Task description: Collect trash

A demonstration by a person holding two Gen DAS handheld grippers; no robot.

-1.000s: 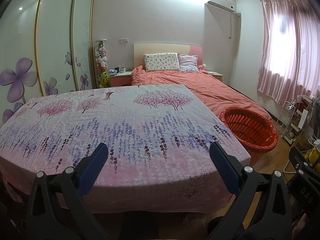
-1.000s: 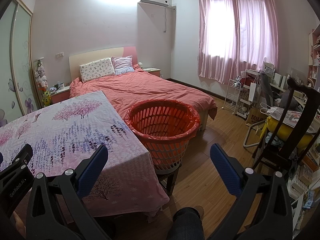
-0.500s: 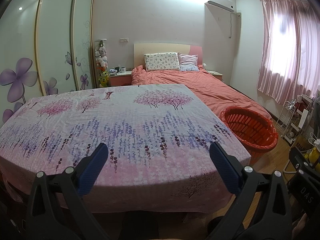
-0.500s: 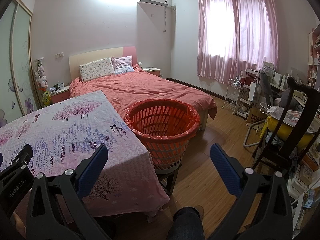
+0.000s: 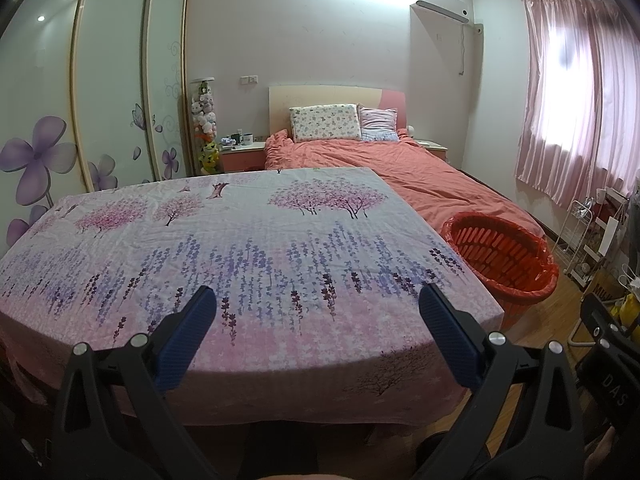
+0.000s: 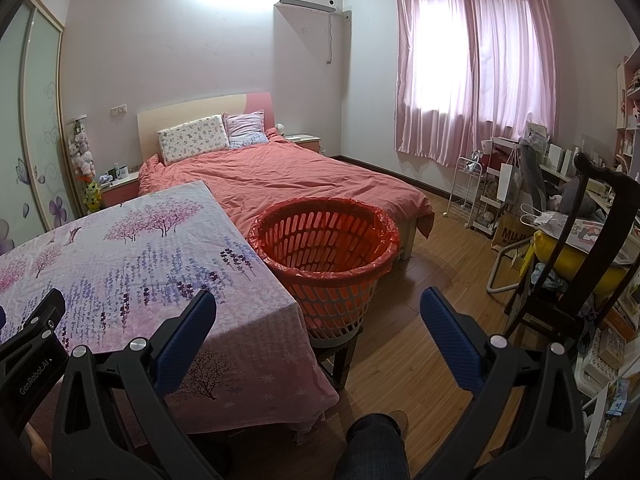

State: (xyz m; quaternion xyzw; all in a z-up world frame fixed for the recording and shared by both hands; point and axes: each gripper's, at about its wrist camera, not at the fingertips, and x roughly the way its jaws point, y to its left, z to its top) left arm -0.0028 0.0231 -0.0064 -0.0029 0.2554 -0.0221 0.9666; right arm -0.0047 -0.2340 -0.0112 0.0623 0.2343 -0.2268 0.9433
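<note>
An orange slatted basket lined with a red bag stands on a low stool to the right of a table covered by a floral cloth; it also shows in the left wrist view. My left gripper is open and empty over the near edge of the table. My right gripper is open and empty, in the air in front of the basket. No trash shows on the cloth or the floor.
A bed with a salmon cover lies behind the table and basket. A dark wooden chair and cluttered shelves stand on the right. Wardrobe doors line the left wall. Wood floor runs right of the basket.
</note>
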